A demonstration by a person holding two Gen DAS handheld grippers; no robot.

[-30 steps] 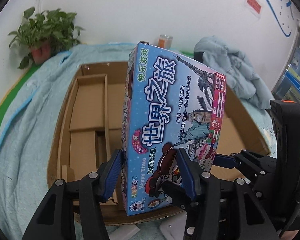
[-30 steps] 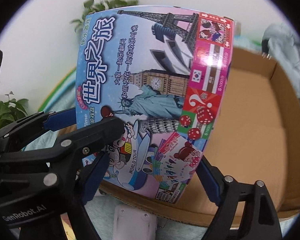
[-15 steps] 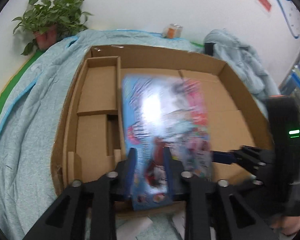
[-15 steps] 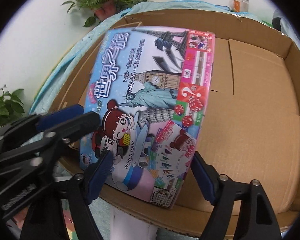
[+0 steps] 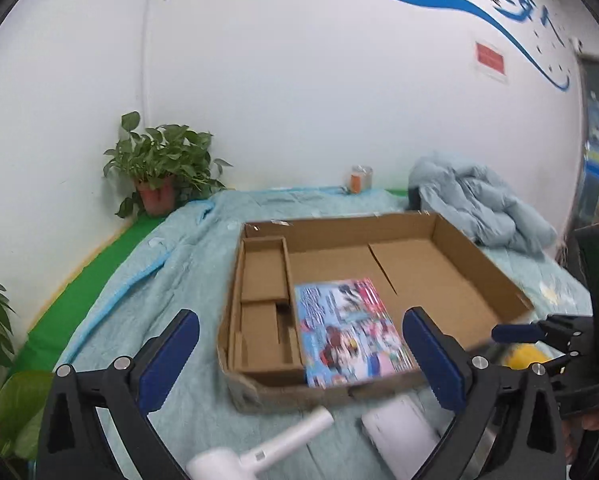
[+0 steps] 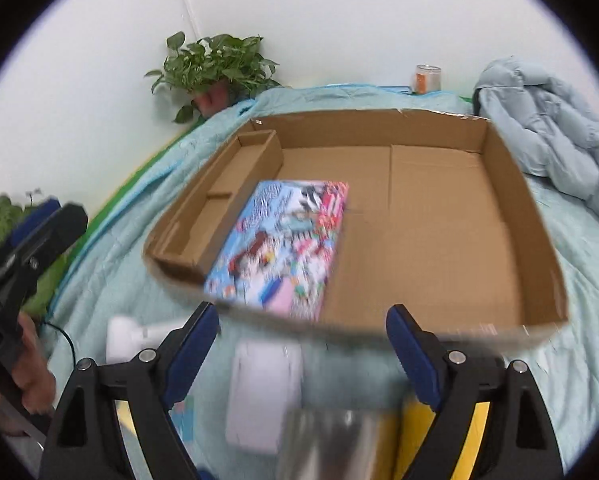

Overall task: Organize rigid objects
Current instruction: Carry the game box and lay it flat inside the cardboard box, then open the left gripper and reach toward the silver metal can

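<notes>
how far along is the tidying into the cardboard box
Done: the game box lies flat in the cardboard tray, beside its divider. In hand: nothing; left gripper and right gripper have jaws opening, empty. Left: the white handheld device and white box sit outside.

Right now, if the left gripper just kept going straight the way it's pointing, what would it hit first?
Probably the cardboard box's near wall, or just past it the game box lying flat inside. The left gripper's jaws are opening, with nothing between them.

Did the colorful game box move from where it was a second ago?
Yes. The game box stood upright over the cardboard tray, held between the fingers. Now it lies flat on the tray floor, beside the narrow side compartments.
</notes>
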